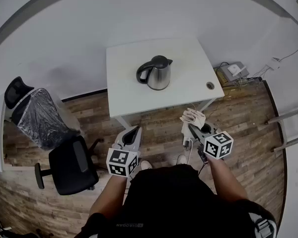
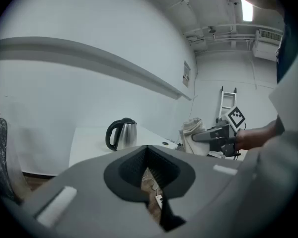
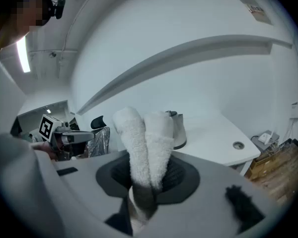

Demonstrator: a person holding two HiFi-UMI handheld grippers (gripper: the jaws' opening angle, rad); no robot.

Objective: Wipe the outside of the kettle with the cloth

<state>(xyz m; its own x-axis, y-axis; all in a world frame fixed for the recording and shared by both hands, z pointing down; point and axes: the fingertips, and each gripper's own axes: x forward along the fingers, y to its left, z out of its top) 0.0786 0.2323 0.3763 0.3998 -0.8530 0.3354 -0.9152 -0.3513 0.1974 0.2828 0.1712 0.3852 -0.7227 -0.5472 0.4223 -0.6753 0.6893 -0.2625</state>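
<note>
A steel kettle (image 1: 158,74) with a black handle and lid stands upright near the middle of the white table (image 1: 131,53). It also shows in the left gripper view as the kettle (image 2: 121,133), and partly behind the cloth in the right gripper view as the kettle (image 3: 179,130). My right gripper (image 1: 191,127) is shut on a white fluffy cloth (image 1: 192,116), held off the table's front edge; the cloth (image 3: 146,143) sticks up folded between the jaws. My left gripper (image 1: 135,130) hangs short of the table's front edge with its jaws together, nothing in them.
A black office chair (image 1: 72,165) and a plastic-wrapped chair (image 1: 35,115) stand at the left on the wooden floor. The table has a cable hole (image 1: 210,85) near its right front corner. A ladder (image 1: 290,128) and cables with a box (image 1: 231,71) lie at the right.
</note>
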